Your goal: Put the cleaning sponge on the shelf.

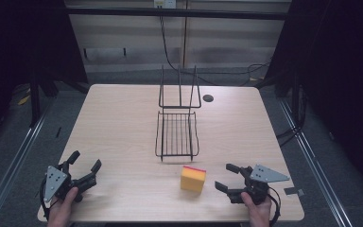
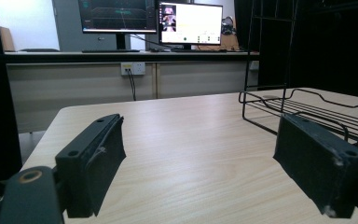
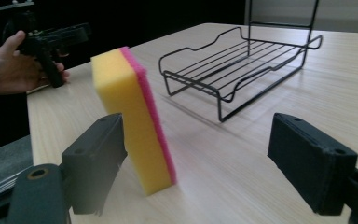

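Observation:
A yellow sponge with a pink scouring side (image 1: pixel 193 178) stands on edge near the table's front, just in front of a black wire rack (image 1: pixel 177 135). In the right gripper view the sponge (image 3: pixel 133 119) is upright, close ahead of the left jaw, and the wire rack (image 3: pixel 240 65) lies beyond it. My right gripper (image 1: pixel 227 177) is open at the front right, a short way right of the sponge, with nothing between its jaws. My left gripper (image 1: pixel 85 163) is open at the front left corner, empty, far from the sponge. The rack (image 2: pixel 307 112) is at the right in the left gripper view.
The wooden table (image 1: pixel 123 123) has a round cable hole (image 1: pixel 208 98) near its back edge. The rack's tall upright back (image 1: pixel 179 90) rises behind its tray. Monitors (image 2: pixel 149 21) stand on a counter beyond the table. Dark curtains flank both sides.

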Available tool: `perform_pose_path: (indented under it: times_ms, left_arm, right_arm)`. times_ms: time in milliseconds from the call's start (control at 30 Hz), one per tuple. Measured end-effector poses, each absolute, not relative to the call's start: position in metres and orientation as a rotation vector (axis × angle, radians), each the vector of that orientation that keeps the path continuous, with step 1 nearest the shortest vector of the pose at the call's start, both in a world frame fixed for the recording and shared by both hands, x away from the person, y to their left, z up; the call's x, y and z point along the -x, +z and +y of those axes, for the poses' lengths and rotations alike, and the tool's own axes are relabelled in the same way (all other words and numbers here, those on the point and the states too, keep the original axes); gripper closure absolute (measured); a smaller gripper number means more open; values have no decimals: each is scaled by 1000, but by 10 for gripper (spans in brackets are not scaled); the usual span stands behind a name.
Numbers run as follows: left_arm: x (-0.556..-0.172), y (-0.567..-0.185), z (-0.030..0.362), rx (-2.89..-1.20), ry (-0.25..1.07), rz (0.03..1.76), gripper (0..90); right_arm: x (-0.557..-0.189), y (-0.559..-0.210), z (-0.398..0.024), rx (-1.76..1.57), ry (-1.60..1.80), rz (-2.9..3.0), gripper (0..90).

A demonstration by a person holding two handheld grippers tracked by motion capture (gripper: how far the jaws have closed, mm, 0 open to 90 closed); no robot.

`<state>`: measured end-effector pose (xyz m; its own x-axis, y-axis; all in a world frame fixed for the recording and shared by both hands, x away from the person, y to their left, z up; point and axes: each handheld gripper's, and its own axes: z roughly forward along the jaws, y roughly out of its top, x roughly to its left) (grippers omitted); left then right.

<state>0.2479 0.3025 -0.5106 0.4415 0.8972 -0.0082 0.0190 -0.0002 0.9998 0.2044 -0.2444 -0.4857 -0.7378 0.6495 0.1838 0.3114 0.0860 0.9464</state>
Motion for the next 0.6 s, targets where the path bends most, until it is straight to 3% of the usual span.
perform_pose_path:
  times_ms: [600]
  left_arm:
    - [-248, -511, 302, -1402, 855, 881, 156]
  right_arm:
    - [-199, -474, -230, -836, 1760, 2134, 152]
